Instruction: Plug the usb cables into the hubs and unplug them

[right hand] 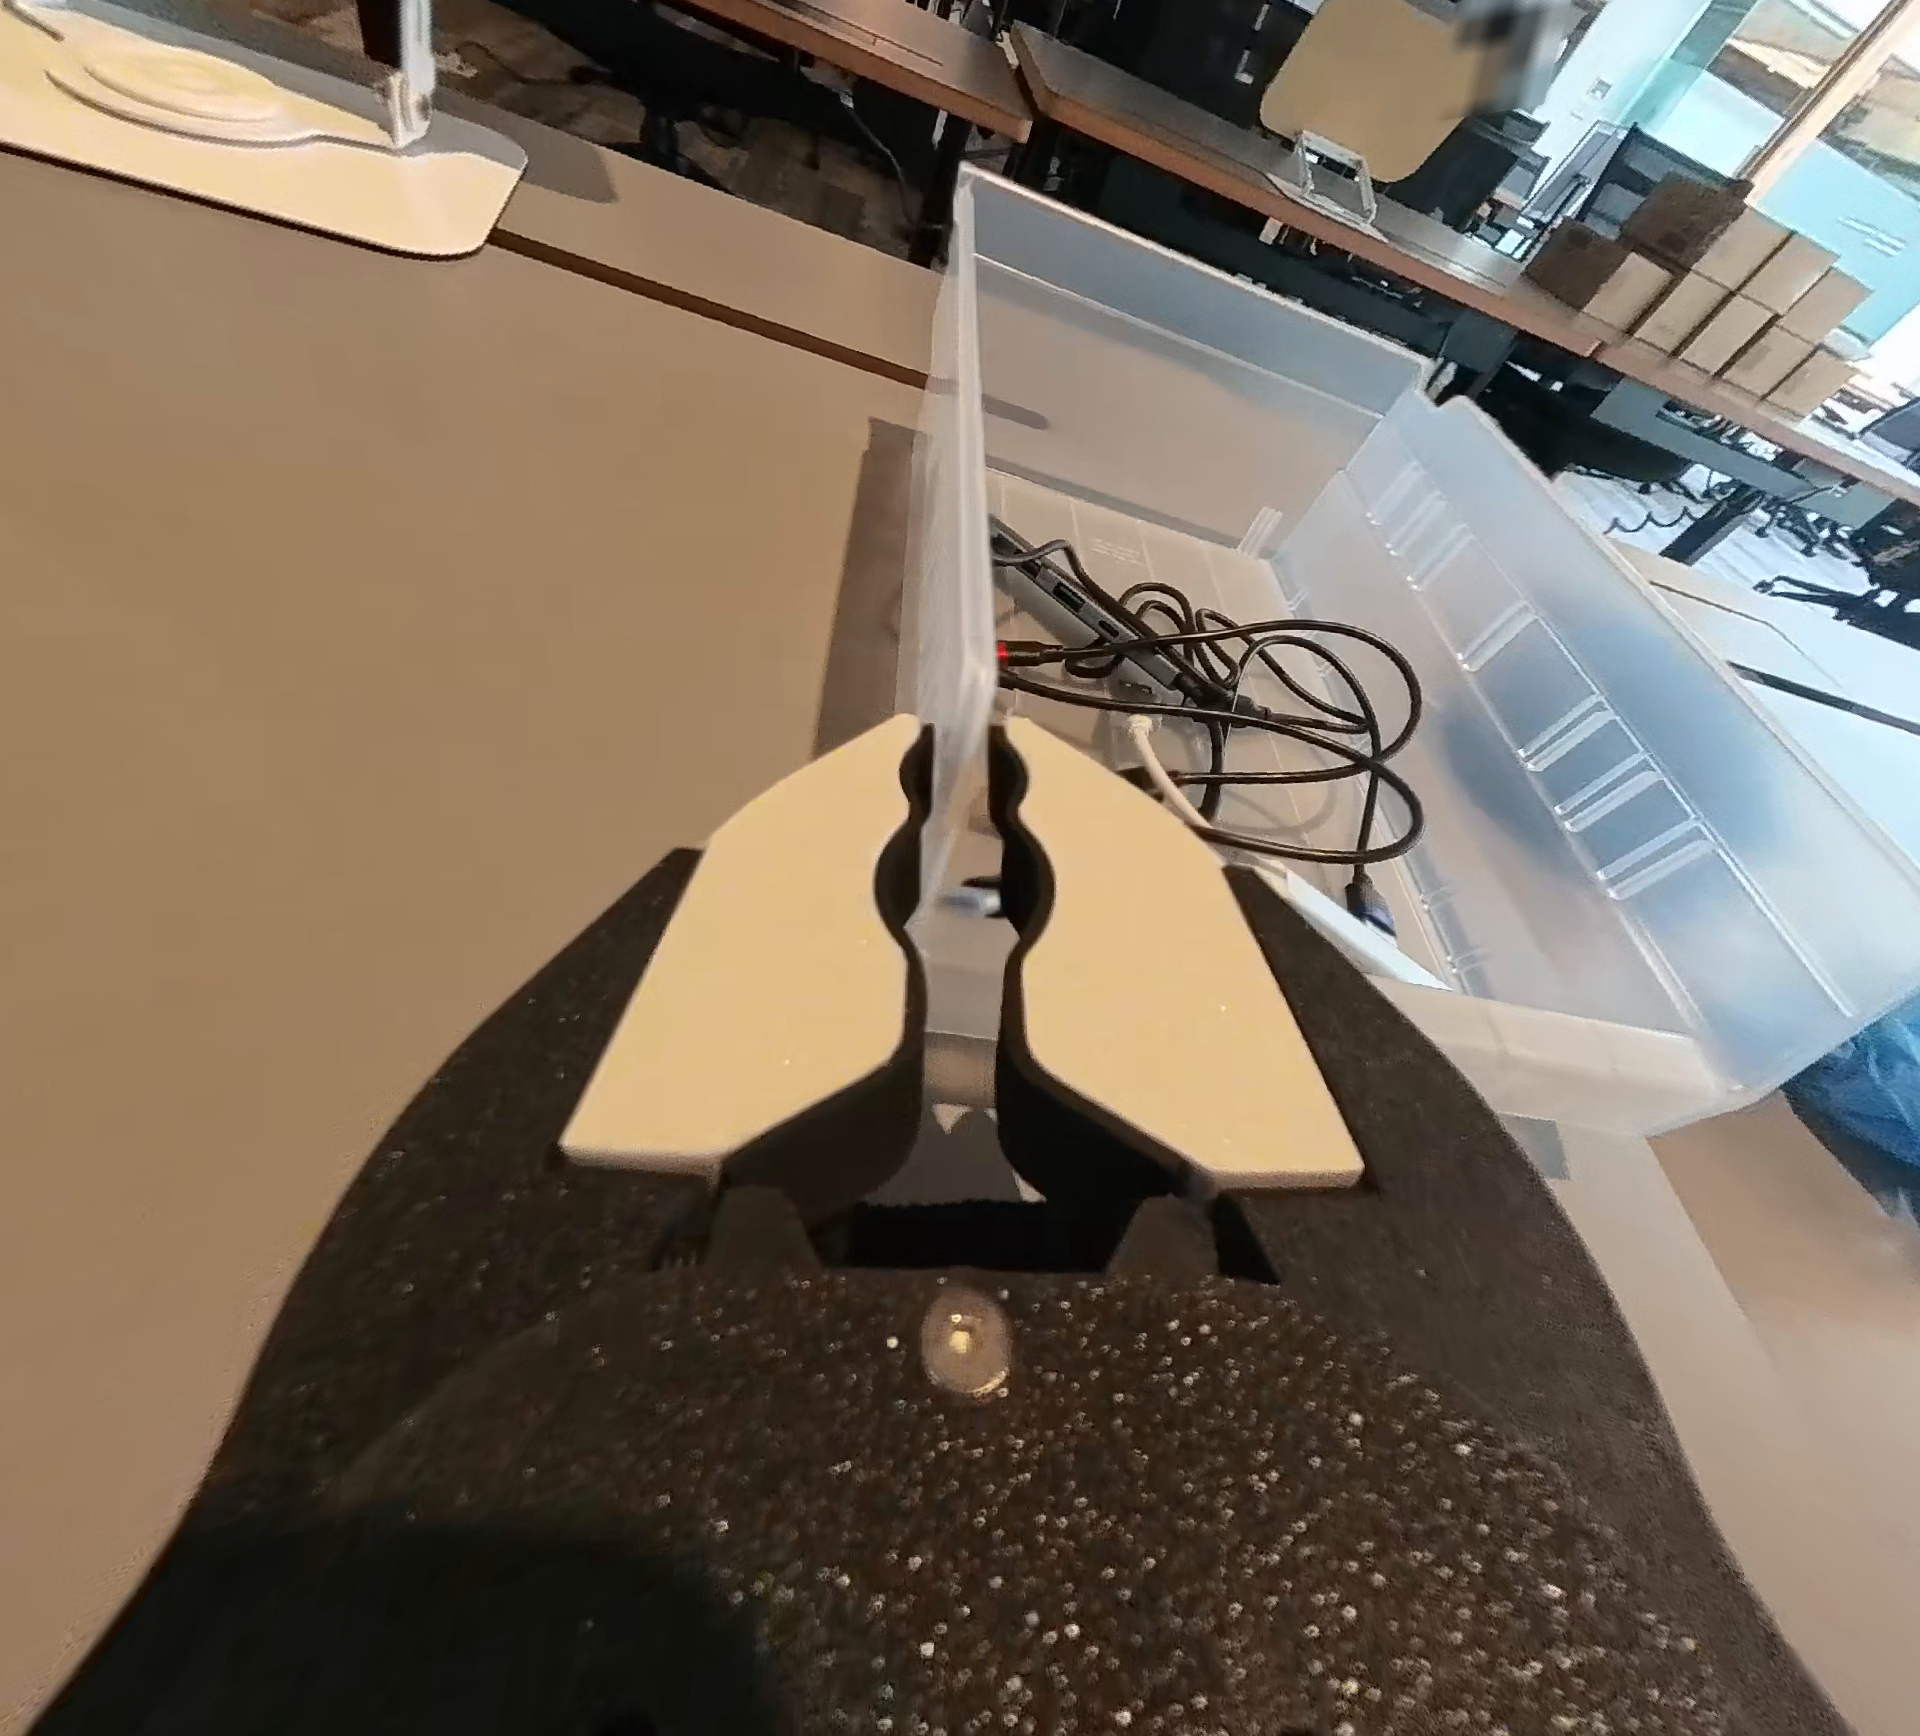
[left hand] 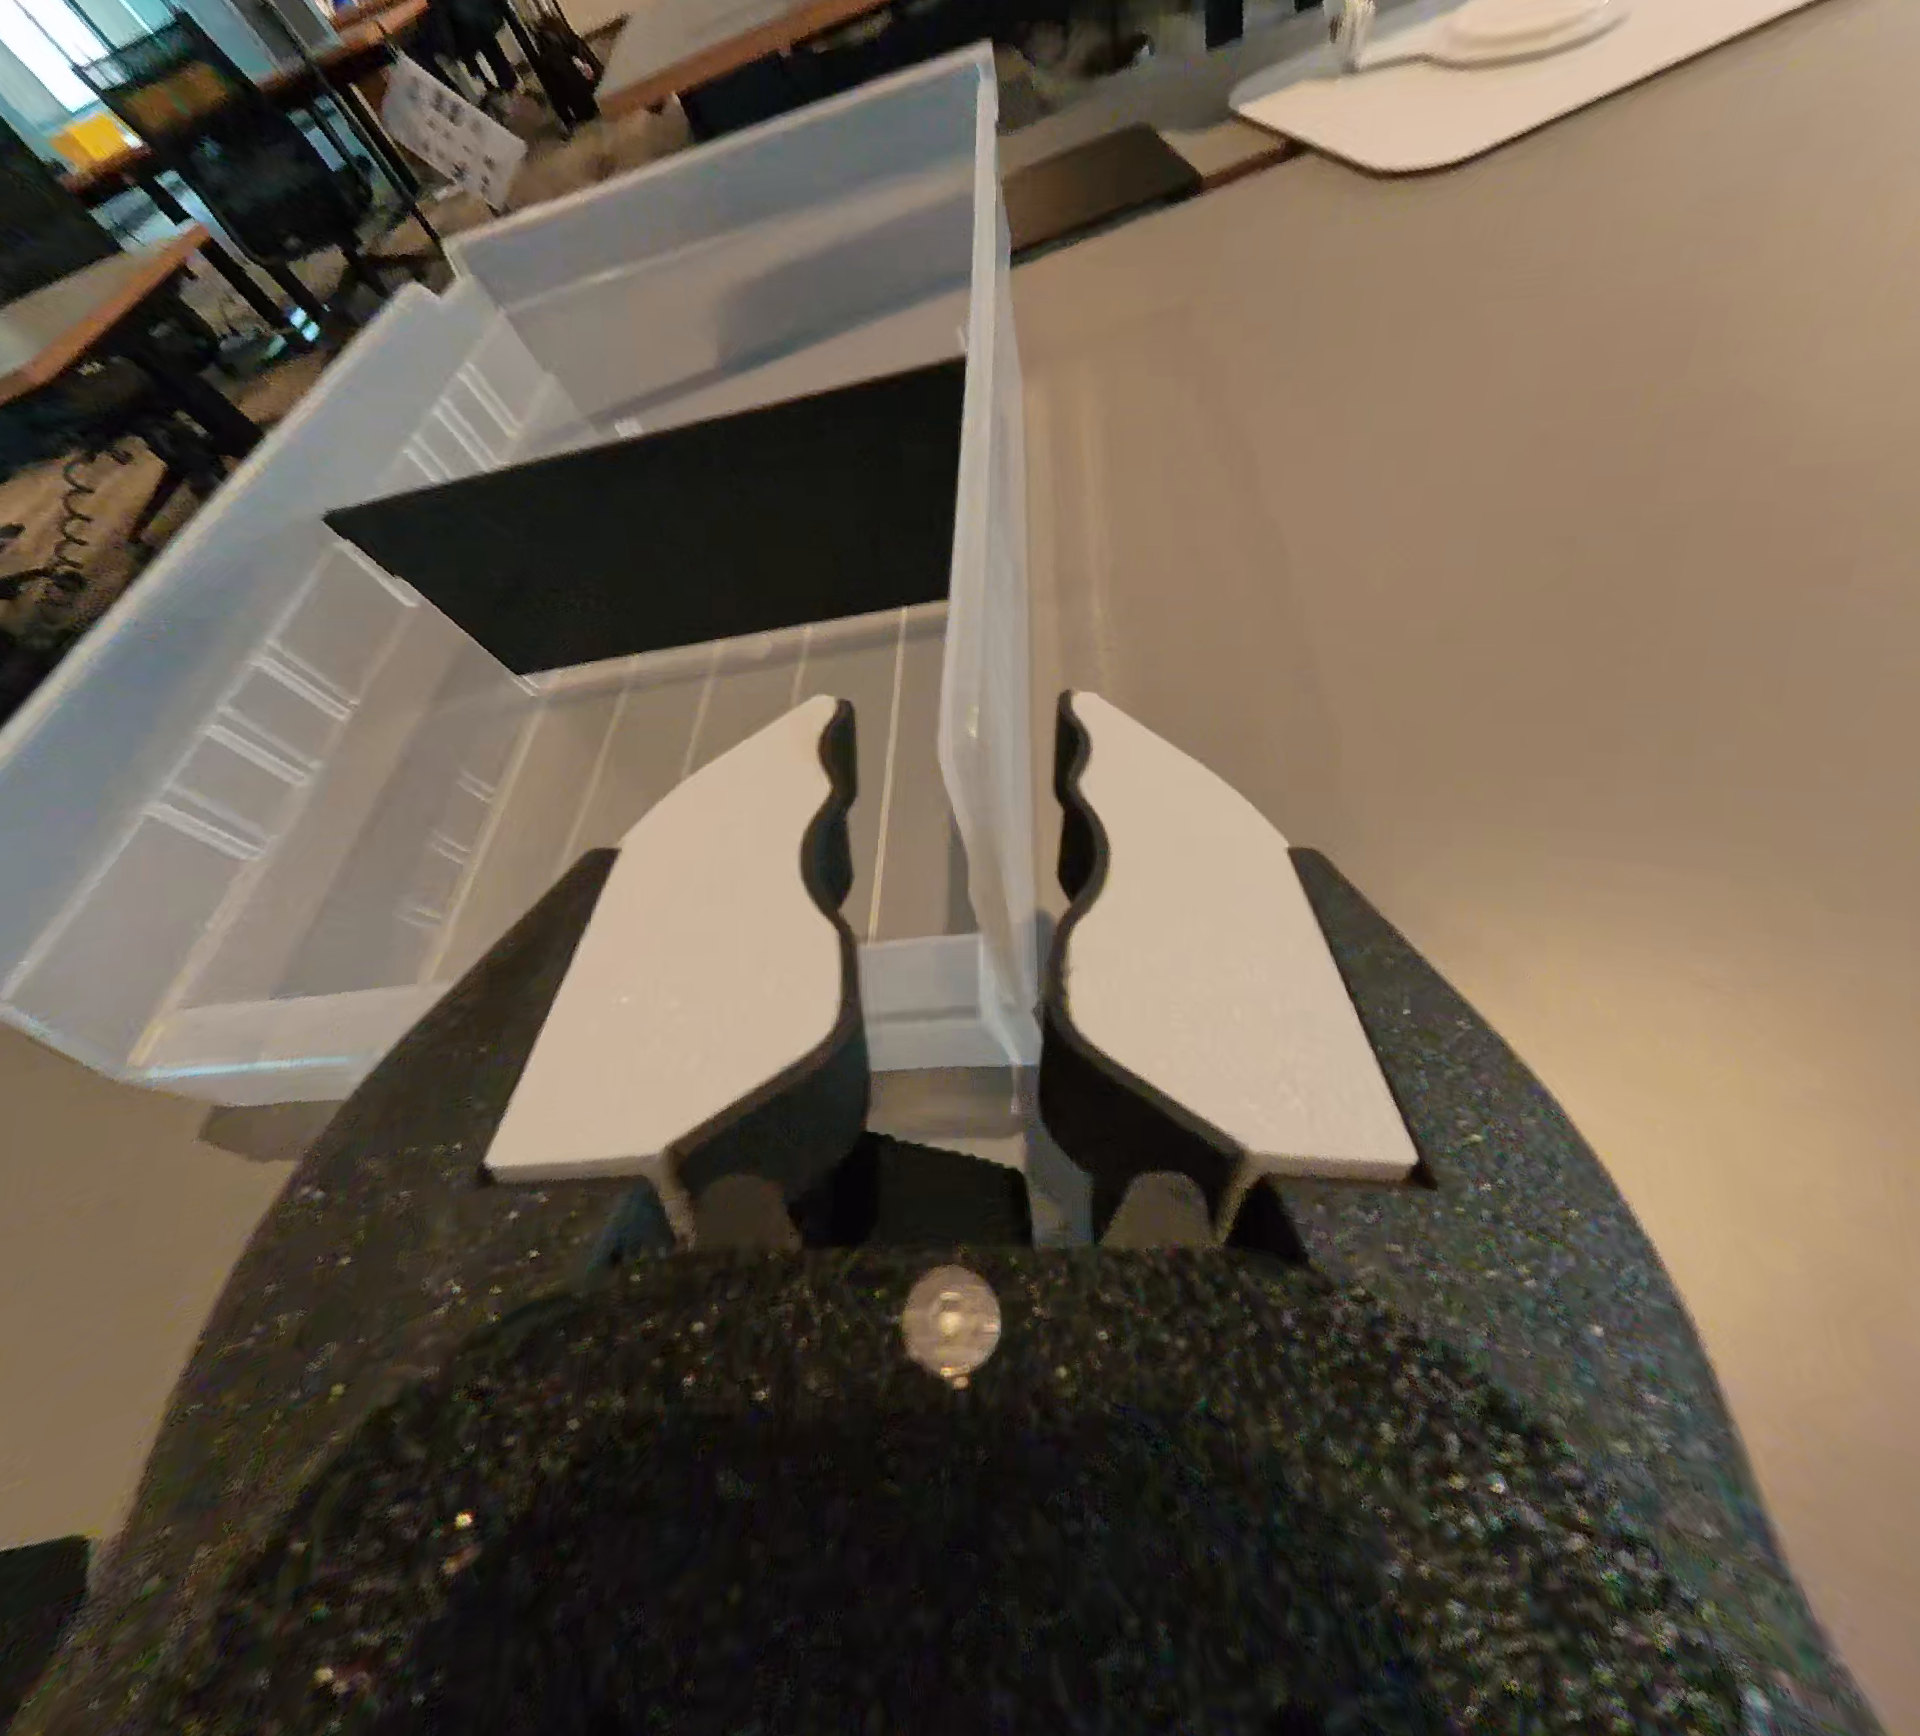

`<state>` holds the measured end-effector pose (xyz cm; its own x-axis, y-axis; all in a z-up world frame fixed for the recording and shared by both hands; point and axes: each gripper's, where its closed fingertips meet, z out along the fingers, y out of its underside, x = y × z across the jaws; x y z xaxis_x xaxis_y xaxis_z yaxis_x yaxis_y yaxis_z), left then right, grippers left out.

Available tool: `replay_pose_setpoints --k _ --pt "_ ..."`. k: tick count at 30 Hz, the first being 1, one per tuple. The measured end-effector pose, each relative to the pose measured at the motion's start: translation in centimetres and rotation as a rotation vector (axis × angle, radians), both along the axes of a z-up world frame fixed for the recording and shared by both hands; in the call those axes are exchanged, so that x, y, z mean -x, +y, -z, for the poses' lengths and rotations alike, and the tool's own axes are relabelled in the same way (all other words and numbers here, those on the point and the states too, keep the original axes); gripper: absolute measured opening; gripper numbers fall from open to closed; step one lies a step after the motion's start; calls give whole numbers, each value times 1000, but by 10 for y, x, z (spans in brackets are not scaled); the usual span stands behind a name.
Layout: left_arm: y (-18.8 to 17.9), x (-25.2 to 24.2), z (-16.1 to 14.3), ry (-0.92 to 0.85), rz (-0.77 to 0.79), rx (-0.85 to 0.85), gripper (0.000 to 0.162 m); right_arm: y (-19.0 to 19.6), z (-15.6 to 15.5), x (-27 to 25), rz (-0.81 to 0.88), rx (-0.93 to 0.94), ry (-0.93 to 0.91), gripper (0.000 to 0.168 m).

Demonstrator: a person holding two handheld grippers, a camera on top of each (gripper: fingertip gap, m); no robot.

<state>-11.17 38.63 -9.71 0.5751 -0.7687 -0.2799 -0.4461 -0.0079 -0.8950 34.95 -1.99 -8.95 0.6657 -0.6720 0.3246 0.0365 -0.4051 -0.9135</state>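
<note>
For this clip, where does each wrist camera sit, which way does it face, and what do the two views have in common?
Left wrist view: sits behind the left gripper, looking along its fingers at the wall of a clear bin with a black divider; fingers apart, straddling the wall.
Right wrist view: sits behind the right gripper, looking along a second clear bin's wall; a grey hub and black cables lie inside; fingers pinch the wall.
Shared: the tan table and a white stand base at the far edge.
</note>
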Motion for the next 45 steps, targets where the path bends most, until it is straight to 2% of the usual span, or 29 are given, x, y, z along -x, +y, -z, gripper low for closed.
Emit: replay_pose_setpoints --k 2,3,14,21,38,45 --pt "-2 1 8 43 24 23 12 0 1 1 5 17 -8 5" --pt "-5 0 7 48 42 26 6 0 1 1 7 20 -8 5" --pt "-20 2 8 58 69 48 5 -6 2 4 -34 -40 89 2" --pt "-62 2 8 94 181 18 5 -8 2 5 -58 -72 111 2" --pt "-222 20 8 77 960 88 4 -14 2 7 -124 -79 139 3" --pt "-261 31 8 77 1177 93 4 -19 3 20 -245 -24 143 3"
